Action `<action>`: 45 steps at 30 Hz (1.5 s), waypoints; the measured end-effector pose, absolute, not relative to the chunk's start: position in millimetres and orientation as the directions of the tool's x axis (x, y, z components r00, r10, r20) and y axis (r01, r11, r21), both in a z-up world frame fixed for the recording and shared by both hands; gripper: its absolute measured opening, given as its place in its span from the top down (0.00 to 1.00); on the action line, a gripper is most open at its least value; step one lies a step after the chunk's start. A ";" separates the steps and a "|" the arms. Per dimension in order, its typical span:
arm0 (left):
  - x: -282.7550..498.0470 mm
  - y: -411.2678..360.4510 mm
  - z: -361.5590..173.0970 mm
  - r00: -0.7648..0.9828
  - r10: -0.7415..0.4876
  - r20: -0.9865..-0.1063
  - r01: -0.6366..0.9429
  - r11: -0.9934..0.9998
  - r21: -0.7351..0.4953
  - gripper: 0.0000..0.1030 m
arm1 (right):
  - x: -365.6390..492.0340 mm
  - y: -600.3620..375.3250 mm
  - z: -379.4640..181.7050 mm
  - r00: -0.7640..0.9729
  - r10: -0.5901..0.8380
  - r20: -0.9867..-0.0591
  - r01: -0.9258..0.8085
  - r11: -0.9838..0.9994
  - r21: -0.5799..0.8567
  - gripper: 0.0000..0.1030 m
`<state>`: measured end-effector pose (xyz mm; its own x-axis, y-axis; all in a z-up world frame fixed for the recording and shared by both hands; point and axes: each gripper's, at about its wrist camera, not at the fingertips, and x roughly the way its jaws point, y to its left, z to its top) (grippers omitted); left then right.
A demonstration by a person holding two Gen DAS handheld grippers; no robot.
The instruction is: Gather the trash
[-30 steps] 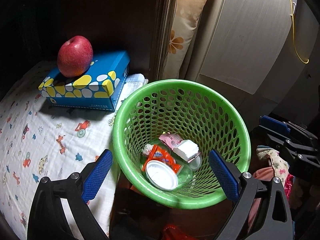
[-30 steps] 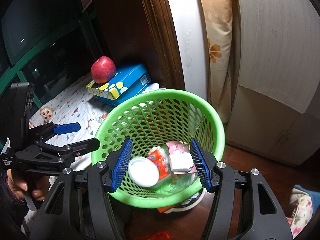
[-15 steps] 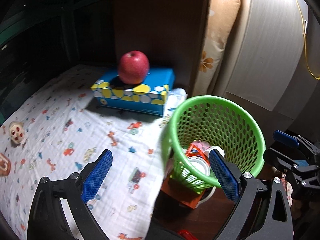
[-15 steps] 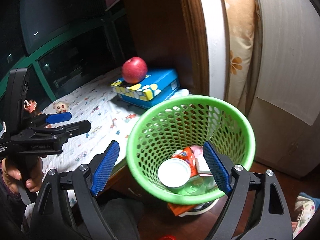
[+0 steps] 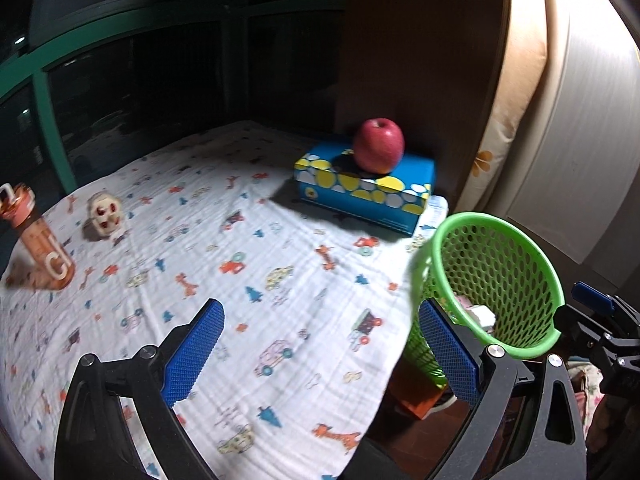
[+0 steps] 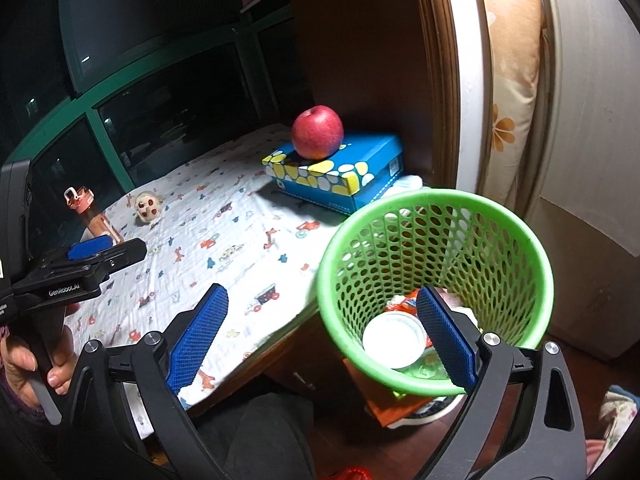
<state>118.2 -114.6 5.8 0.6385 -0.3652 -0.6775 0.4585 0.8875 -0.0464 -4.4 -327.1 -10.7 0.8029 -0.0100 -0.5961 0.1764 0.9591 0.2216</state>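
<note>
A green mesh basket [image 6: 400,200] stands beside the bed's edge, low on the right of both views [image 5: 480,218]. Inside it lie a white round lid [image 6: 394,338], an orange wrapper [image 6: 408,304] and a small white piece [image 5: 482,314]. My right gripper [image 6: 322,300] hovers over the near left rim, jaws opening wide, with nothing between them. My left gripper [image 5: 320,320] is open and empty above the printed bed cloth [image 5: 240,264], left of the basket. In the right wrist view a hand [image 6: 24,364] holds that left gripper [image 6: 112,252].
A red apple [image 6: 318,132] sits on a blue tissue box [image 6: 340,176] at the back. An orange bottle [image 5: 40,240] and a small toy [image 5: 105,214] lie far left on the cloth. A wardrobe [image 6: 592,120] and floral pillow [image 6: 512,80] stand right.
The right jaws have spread from narrow to wide. Both grippers have pulled back and swung left from above the basket, the left one now over the cloth.
</note>
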 end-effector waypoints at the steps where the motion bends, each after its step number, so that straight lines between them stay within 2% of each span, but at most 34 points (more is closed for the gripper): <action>1: 116.1 -108.7 6.5 0.647 -0.357 -0.673 0.448 0.893 -0.043 0.08 | -3.2 -324.8 -10.1 0.803 -0.009 -0.596 0.174 0.959 0.221 0.08; 15: 90.7 -63.4 16.8 0.745 -0.261 -0.613 0.344 0.939 0.018 0.07 | -0.8 -288.0 -1.3 0.818 -0.038 -0.574 0.157 0.975 0.160 0.08; 45: 79.9 -50.2 19.3 0.764 -0.238 -0.600 0.306 0.952 0.011 0.07 | -2.1 -273.8 1.7 0.825 -0.030 -0.564 0.137 0.980 0.147 0.05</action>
<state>79.9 -50.2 19.3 0.7638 -0.2384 -0.5998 0.3057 0.9521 0.0109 -2.1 -273.8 1.7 0.8250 -0.0303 -0.5644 0.1367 0.9796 0.1473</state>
